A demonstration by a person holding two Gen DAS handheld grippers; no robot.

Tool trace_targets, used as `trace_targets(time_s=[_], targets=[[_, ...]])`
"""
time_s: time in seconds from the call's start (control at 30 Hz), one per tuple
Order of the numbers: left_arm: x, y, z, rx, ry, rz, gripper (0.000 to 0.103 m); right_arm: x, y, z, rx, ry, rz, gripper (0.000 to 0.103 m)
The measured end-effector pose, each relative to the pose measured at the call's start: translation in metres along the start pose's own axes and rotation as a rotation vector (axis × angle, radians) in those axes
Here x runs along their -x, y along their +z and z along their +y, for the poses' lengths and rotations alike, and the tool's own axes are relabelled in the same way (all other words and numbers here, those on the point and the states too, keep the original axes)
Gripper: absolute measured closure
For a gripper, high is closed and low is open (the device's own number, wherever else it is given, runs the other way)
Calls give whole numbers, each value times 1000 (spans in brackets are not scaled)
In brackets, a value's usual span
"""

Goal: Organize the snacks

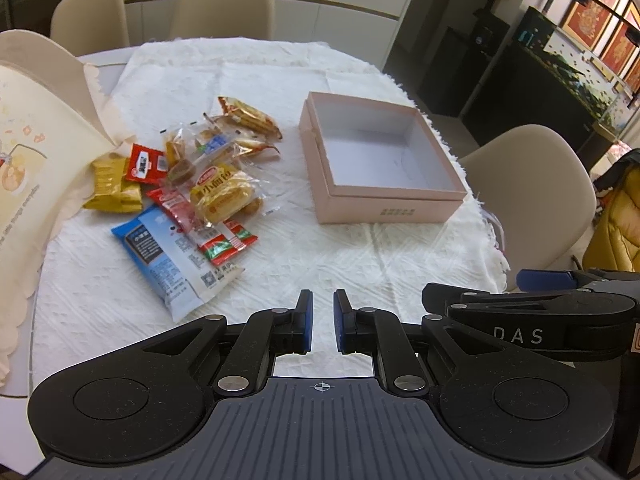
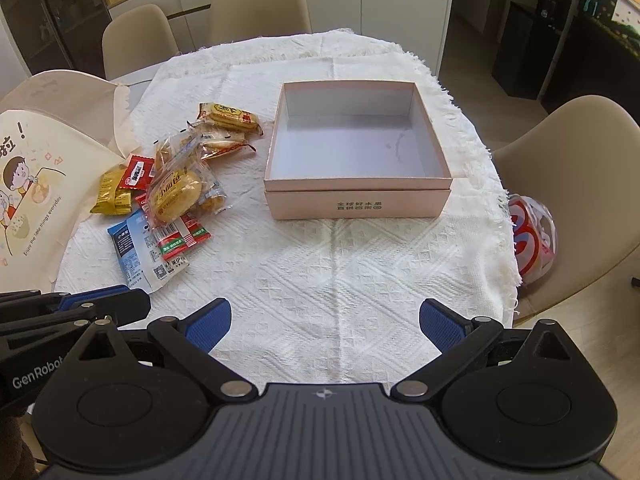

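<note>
Right wrist view: the cloth covers the round table under me, with beige chairs around it. The pink box sits open past the middle of the cloth, only its white floor showing inside. Left of it, apart from the box, the snacks lie in a loose heap, a blue packet nearest me and a small bread pack on top. My right gripper hovers low with jaws spread wide, holding nothing. My left gripper has its jaws narrow, a small gap between the pads, also holding nothing.
</note>
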State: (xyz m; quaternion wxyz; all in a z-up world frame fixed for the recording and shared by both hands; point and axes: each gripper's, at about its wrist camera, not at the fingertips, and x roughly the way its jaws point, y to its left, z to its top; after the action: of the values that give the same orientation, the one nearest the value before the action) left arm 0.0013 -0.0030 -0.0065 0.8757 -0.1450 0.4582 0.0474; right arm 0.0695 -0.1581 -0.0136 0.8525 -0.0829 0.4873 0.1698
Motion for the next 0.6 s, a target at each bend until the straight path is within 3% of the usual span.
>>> trace_targets(time_s=[0.6], targets=[[-4,0,6,25,-5,18,90,-5,-1,2,5,4,14,2]])
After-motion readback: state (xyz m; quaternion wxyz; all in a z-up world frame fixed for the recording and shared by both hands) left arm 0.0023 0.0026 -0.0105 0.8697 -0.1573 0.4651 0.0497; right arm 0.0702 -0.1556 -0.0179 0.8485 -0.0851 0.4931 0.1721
